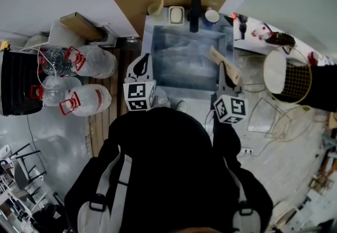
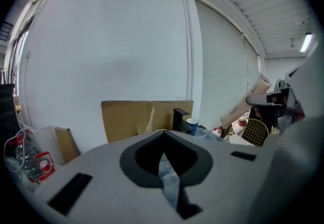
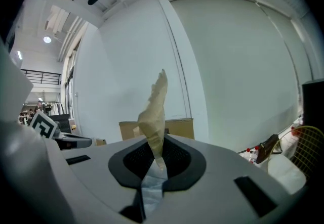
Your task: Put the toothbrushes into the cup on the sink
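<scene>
The right gripper fingers clamp, seemingly, a toothbrush; left gripper fingers together.

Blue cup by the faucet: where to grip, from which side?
Take the blue cup by its rim from above, one jaw inside the open mouth, on the side away from the black faucet. It stands upright with the faucet close on its left, so a side grab looks cramped. Probably use the left gripper; the right gripper holds a tan packet.

White walls, glossy grey floor, leaning cardboard sheet, ceiling strip light.
</scene>
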Tool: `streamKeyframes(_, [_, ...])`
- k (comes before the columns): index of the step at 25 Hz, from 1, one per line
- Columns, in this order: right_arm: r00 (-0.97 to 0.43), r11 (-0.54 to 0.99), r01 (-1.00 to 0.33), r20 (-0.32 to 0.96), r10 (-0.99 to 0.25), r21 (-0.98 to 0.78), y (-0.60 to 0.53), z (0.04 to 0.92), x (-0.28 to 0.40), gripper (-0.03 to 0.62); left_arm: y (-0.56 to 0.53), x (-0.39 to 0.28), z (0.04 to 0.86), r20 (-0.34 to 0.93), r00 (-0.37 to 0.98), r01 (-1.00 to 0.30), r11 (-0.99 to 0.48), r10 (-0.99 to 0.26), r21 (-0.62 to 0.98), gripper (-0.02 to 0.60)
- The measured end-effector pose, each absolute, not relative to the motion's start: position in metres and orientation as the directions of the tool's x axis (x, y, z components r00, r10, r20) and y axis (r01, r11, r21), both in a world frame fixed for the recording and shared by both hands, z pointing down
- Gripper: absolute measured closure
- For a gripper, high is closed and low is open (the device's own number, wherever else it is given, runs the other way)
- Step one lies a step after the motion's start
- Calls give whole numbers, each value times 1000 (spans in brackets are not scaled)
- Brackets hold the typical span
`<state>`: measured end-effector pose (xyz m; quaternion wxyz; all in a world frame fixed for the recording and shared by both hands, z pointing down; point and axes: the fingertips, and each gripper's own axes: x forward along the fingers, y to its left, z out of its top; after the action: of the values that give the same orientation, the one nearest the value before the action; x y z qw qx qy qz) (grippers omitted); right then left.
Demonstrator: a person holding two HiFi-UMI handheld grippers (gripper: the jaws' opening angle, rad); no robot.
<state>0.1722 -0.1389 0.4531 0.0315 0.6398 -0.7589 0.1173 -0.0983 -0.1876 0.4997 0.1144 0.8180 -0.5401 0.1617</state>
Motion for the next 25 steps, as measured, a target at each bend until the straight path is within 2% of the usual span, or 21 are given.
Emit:
streamKeyframes(11, [-152, 143, -987, 149, -977, -68, -215, 445, 190, 563, -152, -107, 512, 401, 343, -929, -369, -850, 13, 580])
streamKeyframes(25, [-108, 101, -994, 210, -972, -44, -313, 488, 211, 563, -151, -106, 511, 402, 360, -922, -388, -842, 12, 580])
